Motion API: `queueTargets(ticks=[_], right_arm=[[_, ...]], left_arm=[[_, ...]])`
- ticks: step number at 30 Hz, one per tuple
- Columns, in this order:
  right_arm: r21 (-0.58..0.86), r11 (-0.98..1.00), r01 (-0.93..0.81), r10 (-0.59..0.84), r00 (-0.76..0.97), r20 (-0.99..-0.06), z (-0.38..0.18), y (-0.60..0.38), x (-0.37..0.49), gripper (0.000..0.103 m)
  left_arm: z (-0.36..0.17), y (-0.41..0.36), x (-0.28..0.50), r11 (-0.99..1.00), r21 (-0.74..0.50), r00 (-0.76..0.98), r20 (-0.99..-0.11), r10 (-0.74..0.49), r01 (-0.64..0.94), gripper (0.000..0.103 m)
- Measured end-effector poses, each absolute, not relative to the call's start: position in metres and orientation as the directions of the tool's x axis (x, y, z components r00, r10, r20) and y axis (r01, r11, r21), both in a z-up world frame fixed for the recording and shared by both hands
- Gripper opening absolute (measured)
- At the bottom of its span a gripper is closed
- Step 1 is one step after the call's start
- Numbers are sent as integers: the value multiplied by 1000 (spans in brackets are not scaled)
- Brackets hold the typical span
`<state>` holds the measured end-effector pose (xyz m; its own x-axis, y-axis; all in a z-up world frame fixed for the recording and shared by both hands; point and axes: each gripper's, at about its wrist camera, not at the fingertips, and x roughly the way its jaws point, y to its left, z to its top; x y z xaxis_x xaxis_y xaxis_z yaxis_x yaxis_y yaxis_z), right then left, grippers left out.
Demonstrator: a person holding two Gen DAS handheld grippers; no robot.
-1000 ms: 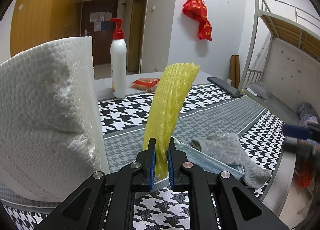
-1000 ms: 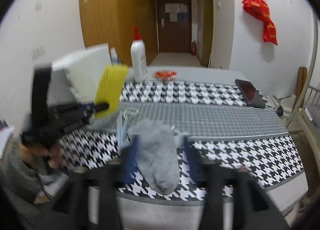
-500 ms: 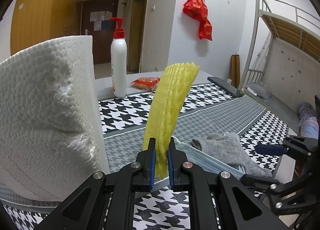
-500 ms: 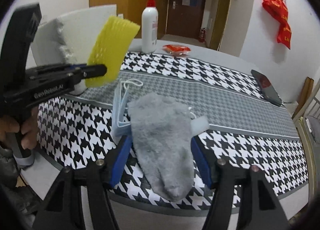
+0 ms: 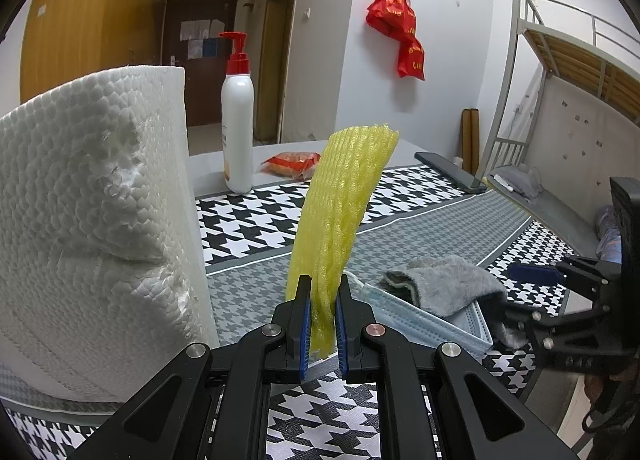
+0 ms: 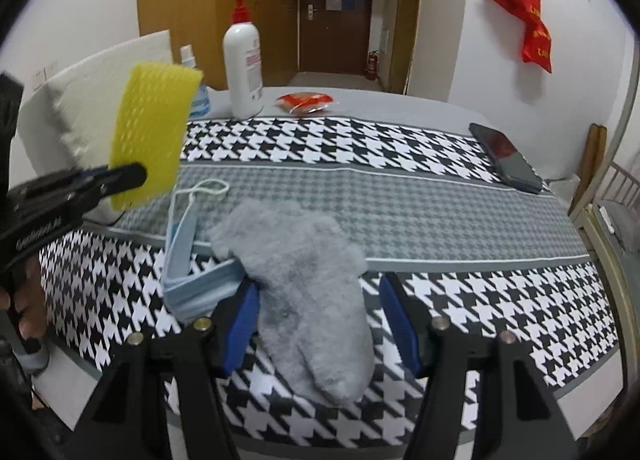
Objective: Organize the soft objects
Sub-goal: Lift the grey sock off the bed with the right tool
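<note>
My left gripper (image 5: 322,298) is shut on the lower end of a yellow foam net sleeve (image 5: 344,212), which stands up from its jaws; the same sleeve (image 6: 154,132) shows at the left of the right wrist view. A grey fluffy sock (image 6: 308,280) lies on the houndstooth tablecloth (image 6: 400,200), partly over a light blue face mask (image 6: 188,260). My right gripper (image 6: 318,300) straddles the sock's middle, jaws closing, pads apart from it on both sides. In the left wrist view the sock (image 5: 444,288) and mask (image 5: 424,324) lie to the right, with the right gripper (image 5: 520,292) reaching over them.
A tall white foam sheet (image 5: 92,228) stands close on the left. At the table's far side are a white pump bottle (image 5: 238,140), a red snack packet (image 5: 292,164) and a dark phone (image 6: 506,158). A bunk bed frame (image 5: 560,60) stands to the right.
The right gripper has moved forward and down over the sock, which now lies between its jaws. In the left wrist view it has come in from the right. The left gripper has not moved.
</note>
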<state>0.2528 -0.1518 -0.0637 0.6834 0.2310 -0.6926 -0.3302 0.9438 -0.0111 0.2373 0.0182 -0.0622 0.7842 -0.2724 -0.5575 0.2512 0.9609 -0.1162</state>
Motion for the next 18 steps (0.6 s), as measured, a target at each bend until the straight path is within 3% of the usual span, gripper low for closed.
queueTargets(ticks=[3, 4, 5, 6, 10, 12, 18], right_arm=[[26, 943, -333, 256, 671, -696, -67, -151, 261, 64], [32, 942, -334, 260, 666, -699, -69, -150, 265, 51], [22, 939, -343, 257, 658, -707, -72, -147, 267, 26], [22, 936, -352, 262, 654, -710, -74, -145, 268, 22], [37, 933, -357, 277, 651, -707, -76, -142, 271, 21], [55, 935, -349, 285, 653, -702, -74, -144, 273, 12], [111, 939, -325, 313, 679, -664, -65, -152, 274, 11]], left_arm=[[-62, 18, 238, 961, -117, 783, -559, -273, 251, 11], [-62, 18, 238, 961, -119, 782, -561, -274, 251, 11], [-62, 19, 239, 960, -120, 780, -562, -274, 251, 11], [-62, 19, 239, 960, -121, 780, -563, -275, 251, 11], [-63, 19, 240, 960, -123, 779, -563, -276, 251, 11], [-63, 19, 240, 960, -120, 780, -563, -275, 252, 11], [-63, 18, 241, 959, -121, 779, -562, -280, 257, 11]])
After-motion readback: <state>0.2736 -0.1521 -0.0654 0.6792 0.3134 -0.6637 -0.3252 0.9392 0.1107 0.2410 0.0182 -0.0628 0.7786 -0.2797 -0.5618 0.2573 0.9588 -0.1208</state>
